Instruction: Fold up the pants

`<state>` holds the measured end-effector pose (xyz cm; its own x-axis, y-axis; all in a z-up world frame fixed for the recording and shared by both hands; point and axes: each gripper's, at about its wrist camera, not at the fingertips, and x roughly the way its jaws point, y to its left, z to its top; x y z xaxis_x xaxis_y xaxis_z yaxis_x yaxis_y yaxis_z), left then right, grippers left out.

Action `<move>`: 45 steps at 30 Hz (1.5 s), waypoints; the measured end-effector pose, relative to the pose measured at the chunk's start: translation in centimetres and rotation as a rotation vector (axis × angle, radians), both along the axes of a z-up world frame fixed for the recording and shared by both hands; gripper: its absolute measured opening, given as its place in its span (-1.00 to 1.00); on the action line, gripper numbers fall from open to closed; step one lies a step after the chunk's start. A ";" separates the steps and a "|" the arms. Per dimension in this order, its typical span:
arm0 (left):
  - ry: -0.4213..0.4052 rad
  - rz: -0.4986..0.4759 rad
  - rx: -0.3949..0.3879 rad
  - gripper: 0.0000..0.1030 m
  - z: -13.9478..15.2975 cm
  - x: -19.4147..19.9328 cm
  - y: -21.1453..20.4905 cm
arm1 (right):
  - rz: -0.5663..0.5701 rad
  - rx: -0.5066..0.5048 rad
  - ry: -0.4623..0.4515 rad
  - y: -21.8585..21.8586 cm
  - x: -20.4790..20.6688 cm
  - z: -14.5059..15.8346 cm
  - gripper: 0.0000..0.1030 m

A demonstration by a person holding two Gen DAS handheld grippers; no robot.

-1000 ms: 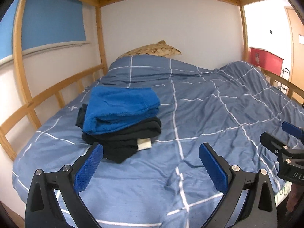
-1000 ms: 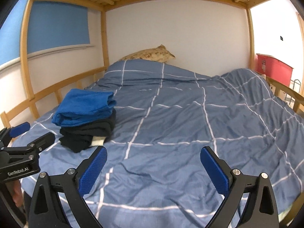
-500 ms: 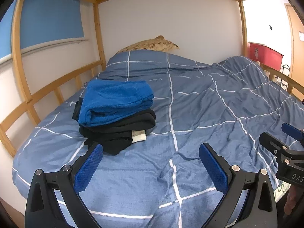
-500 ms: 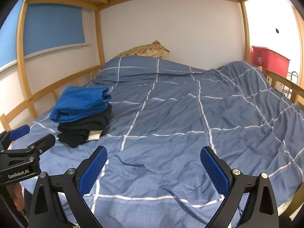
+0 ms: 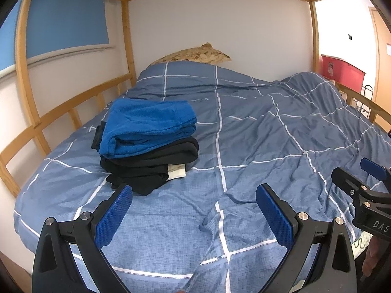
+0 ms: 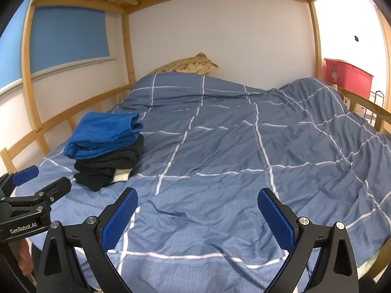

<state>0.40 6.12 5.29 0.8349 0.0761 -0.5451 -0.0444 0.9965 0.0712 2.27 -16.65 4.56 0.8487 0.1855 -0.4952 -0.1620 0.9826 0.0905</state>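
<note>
While both grippers, left gripper [image 5: 194, 207] and right gripper [image 6: 198, 210], gape empty, folded blue pants [image 5: 146, 127] top black pants [image 5: 151, 168] near the bed's [image 5: 268, 146] left edge.

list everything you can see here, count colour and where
blue folded garment: 1, bright blue, top of the pile on the bed's left side
black folded garments: count unclear, black, under the blue one
duvet: 1, blue with white grid lines, covering the bed
pillow: 1, tan patterned, head of the bed
bed frame: 1, light wood, around the bed
red bin: 1, red, beyond the bed on the right
left gripper: 1, black with blue pads, jaws open over the duvet
right gripper: 1, same, jaws open
</note>
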 end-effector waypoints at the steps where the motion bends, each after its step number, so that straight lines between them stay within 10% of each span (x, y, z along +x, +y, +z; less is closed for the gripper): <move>1: 0.001 -0.001 0.000 0.99 0.0 0.0 0.0 | 0.003 0.000 0.000 0.0 0.0 0.0 0.93; 45: 0.008 0.013 0.036 0.99 -0.2 0.3 0.1 | 0.027 -0.009 0.000 0.3 0.3 0.3 0.93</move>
<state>0.71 6.18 5.09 0.8293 0.1071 -0.5484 -0.0570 0.9925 0.1077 2.61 -16.31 4.82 0.8435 0.2035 -0.4972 -0.1881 0.9788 0.0814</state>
